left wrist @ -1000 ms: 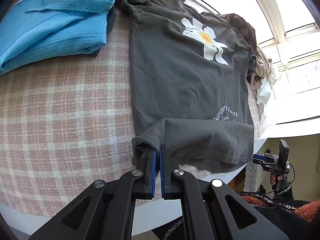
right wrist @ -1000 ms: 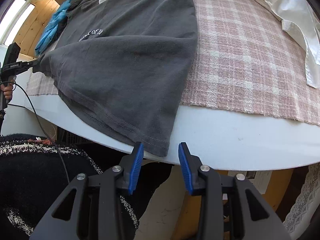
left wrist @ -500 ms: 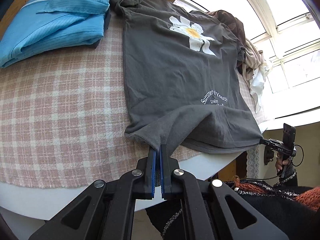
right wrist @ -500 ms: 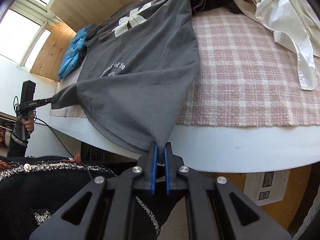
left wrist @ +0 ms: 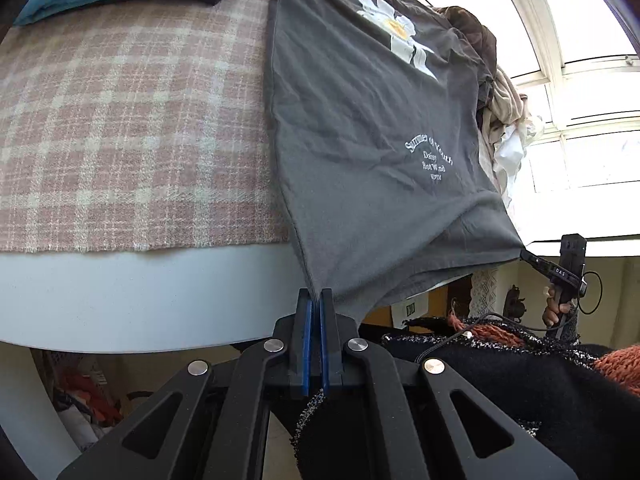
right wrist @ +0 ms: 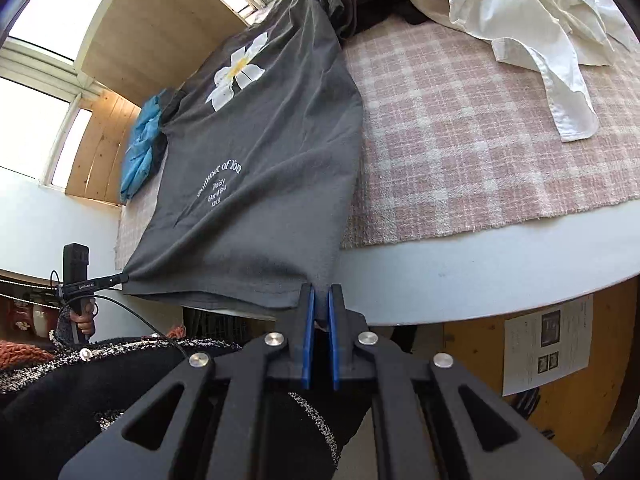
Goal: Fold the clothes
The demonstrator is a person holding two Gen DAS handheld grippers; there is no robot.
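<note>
Clamping the hem corners of the grey daisy T-shirt [left wrist: 360, 120], the left tongs [left wrist: 315, 304] and right tongs [right wrist: 321, 300] are both pinching fabric now; a second ago the right tongs were standing apart below the hem. The shirt is stretching off the tabletop [left wrist: 140, 288] edge, its upper part lying on the pink plaid cloth [left wrist: 120, 120]. With both corners secured, folding the hem upward is likely becoming possible.
</note>
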